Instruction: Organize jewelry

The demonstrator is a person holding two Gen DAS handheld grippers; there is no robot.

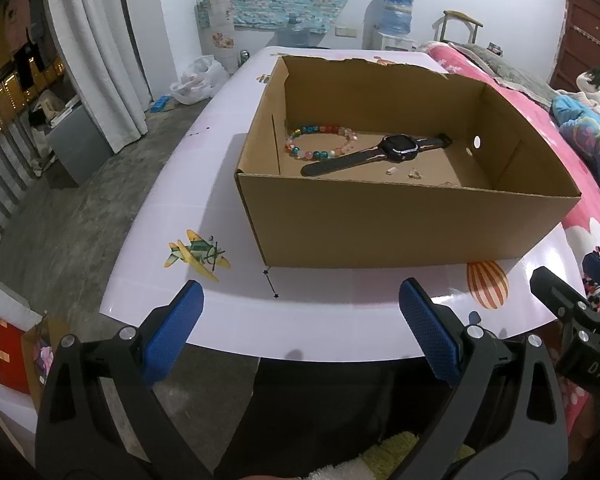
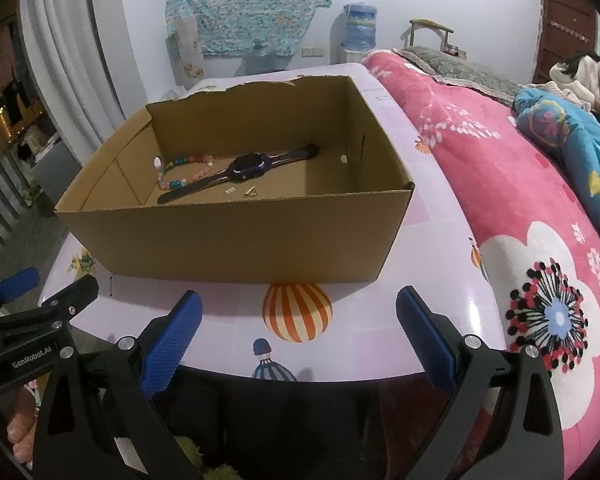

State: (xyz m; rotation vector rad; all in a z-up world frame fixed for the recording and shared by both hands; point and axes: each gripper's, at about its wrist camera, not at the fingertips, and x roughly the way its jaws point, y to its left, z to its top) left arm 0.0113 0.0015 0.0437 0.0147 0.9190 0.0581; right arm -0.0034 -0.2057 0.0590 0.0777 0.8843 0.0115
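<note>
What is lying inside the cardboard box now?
Inside the cardboard box lie a beaded bracelet, a dark watch and two or three small pale pieces, too small to identify. The near wall hides the front strip of the floor.

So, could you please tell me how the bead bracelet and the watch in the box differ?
The bead bracelet is a closed loop of round beads in many colours; the watch is dark, with one solid face and a flat strap. The bracelet curls into a ring by the box's left wall, while the watch lies stretched out straight, slantwise across the middle. Both rest flat on the floor of the cardboard box.
</note>
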